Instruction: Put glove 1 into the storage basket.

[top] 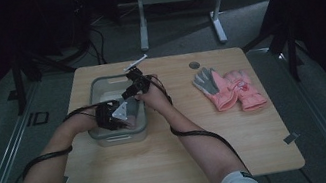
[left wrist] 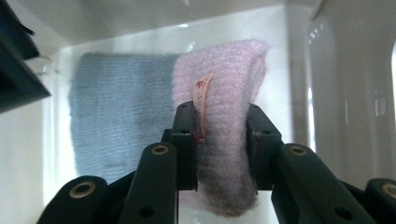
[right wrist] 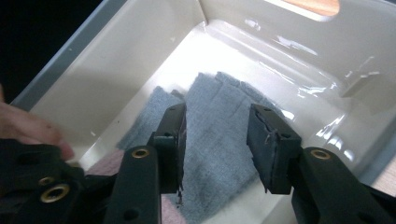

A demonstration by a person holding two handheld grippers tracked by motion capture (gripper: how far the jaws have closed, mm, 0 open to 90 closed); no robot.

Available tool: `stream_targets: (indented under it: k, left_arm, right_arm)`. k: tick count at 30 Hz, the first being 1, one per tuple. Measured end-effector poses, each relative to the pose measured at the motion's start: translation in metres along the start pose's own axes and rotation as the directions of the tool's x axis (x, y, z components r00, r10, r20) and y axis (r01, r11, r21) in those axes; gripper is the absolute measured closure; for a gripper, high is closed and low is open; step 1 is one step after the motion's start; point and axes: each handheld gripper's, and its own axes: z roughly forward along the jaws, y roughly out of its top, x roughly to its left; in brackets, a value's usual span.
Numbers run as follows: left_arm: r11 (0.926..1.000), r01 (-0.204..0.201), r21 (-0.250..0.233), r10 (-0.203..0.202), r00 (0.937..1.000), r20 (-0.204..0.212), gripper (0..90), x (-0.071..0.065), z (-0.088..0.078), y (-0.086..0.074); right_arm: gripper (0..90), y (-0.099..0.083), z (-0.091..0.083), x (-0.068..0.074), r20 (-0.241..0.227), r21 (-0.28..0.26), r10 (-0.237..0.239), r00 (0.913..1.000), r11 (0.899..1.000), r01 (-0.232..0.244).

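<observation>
A knitted glove lies in a pale plastic bin (top: pixel 98 82) at the table's left. Its cuff is pink (left wrist: pixel 229 93) with a small label (left wrist: pixel 201 100), and its hand part is grey (left wrist: pixel 116 107). My left gripper (left wrist: pixel 219 135) is shut on the pink cuff, with both pads pressing into the knit. My right gripper (right wrist: pixel 217 130) hangs over the grey part (right wrist: pixel 210 93) with its jaws apart and nothing pinched between them. From above, the left gripper (top: pixel 122 114) and right gripper (top: pixel 134 84) both reach into the bin.
A pair of pink and grey gloves (top: pixel 229 90) lies on the wooden table to the right. A small white object (top: pixel 136 64) rests near the far edge behind the bin. The bin's glossy walls (right wrist: pixel 116 60) stand close around both grippers.
</observation>
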Motion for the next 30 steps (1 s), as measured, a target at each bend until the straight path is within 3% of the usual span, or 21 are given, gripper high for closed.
stream_targets:
  k: [1,7,9,11,14,17,19,23,26,28,30]
  left_arm:
    - [1.0,-0.001,0.005,0.001,1.0,0.002,67.9,0.0,0.0,0.0]
    - [0.9956,0.093,0.016,-0.093,0.9955,0.019,55.9,0.005,-0.006,0.006]
    - [0.9906,0.137,0.007,-0.137,0.9906,0.004,50.2,0.006,-0.011,0.008]
    - [0.9872,0.159,0.005,-0.159,0.9863,-0.044,42.4,0.006,-0.019,0.01]
    - [0.9772,0.212,-0.013,-0.213,0.975,-0.065,36.6,0.007,-0.03,0.013]
    - [0.9678,0.249,-0.038,-0.251,0.9665,-0.056,31.5,0.008,-0.039,0.017]
    - [0.9659,0.256,-0.037,-0.258,0.9647,-0.054,29.5,0.008,-0.042,0.021]
    - [0.9564,0.288,-0.047,-0.29,0.9565,-0.032,21.9,0.008,-0.045,0.03]
    - [0.9513,0.305,-0.047,-0.306,0.9511,-0.039,10.3,0.009,-0.046,0.034]
    - [0.9413,0.334,-0.051,-0.335,0.9419,-0.022,1.6,0.011,-0.047,0.041]
    - [0.9365,0.346,-0.058,-0.348,0.9374,-0.021,1.6,0.011,-0.047,0.046]
  right_arm:
    - [54.5,-0.001,-0.002,-0.001,-0.011,-0.01,0.001,0.9999,1.0,-0.001]
    - [49.3,-0.006,-0.019,-0.009,-0.055,-0.062,0.008,0.9985,0.998,-0.011]
    - [46.7,-0.007,-0.027,-0.01,-0.052,-0.073,-0.008,0.9986,0.997,0.004]
    - [44.1,-0.009,-0.037,-0.012,-0.049,-0.089,-0.016,0.9987,0.996,0.011]
    - [40.6,-0.012,-0.052,-0.016,-0.048,-0.115,-0.027,0.9985,0.993,0.021]
    - [36.0,-0.017,-0.064,-0.018,-0.047,-0.127,-0.034,0.9983,0.991,0.028]
    - [28.8,-0.021,-0.071,-0.02,-0.071,-0.129,-0.063,0.9955,0.99,0.053]
    - [26.3,-0.029,-0.082,-0.022,-0.075,-0.134,-0.091,0.993,0.988,0.08]
    - [25.0,-0.033,-0.088,-0.023,-0.074,-0.142,-0.095,0.9927,0.986,0.084]
    - [24.1,-0.039,-0.096,-0.026,-0.057,-0.137,-0.12,0.9912,0.984,0.111]
    - [21.8,-0.044,-0.102,-0.027,-0.048,-0.144,-0.135,0.9897,0.981,0.127]
